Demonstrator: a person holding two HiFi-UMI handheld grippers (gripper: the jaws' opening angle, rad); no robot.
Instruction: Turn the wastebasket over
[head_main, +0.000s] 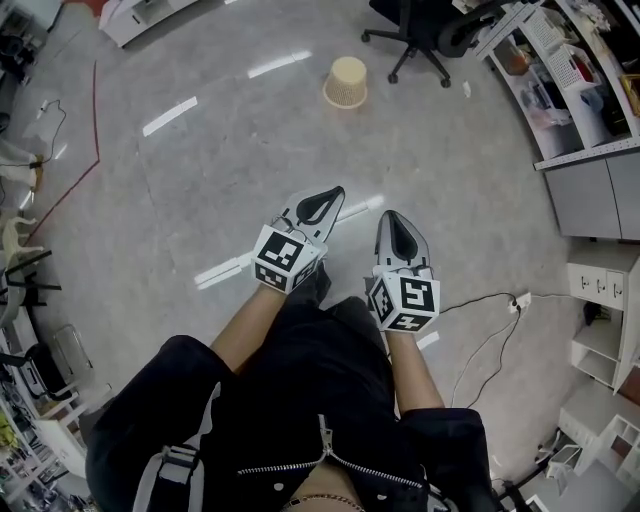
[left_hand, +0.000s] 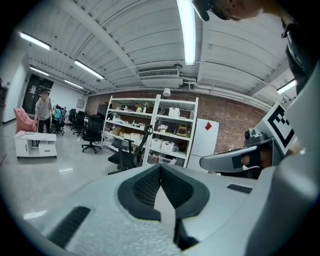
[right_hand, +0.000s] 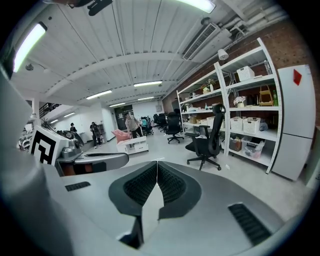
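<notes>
The floor (head_main: 200, 200) is pale, glossy grey, streaked with lamp reflections. On it stands a tan woven wastebasket (head_main: 345, 82), wider end down, with a black office chair (head_main: 408, 40) on its star base just beyond. A cable (head_main: 478, 296) trails to a power strip (head_main: 519, 300) at right, and a thin red line (head_main: 75, 180) runs along the left.

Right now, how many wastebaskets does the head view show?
1: the wastebasket on the floor at top centre, left of the chair. Others may lie out of frame.
</notes>
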